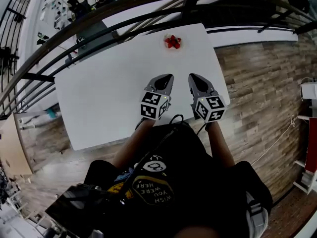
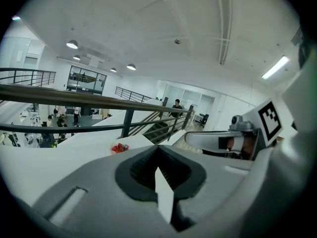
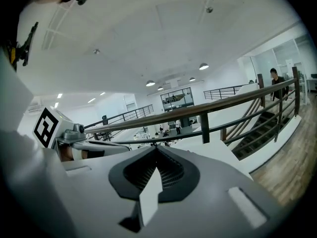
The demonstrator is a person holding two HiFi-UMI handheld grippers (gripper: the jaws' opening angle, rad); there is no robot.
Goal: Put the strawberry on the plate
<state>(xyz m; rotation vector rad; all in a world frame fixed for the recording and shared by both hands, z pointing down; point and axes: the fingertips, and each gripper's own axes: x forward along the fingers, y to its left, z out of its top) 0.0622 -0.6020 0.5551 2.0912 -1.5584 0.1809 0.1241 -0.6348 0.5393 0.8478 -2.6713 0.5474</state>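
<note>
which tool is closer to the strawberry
Left, slightly. The left tool sits almost straight below the strawberry in the head view; the right tool is offset to its right.

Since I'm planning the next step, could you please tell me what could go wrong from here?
1. The strawberry lies near the far edge of the table, by the railing; a clumsy push could send it off.
2. The left tool and right tool are both shut and empty; reaching in without opening might knock it.
</note>
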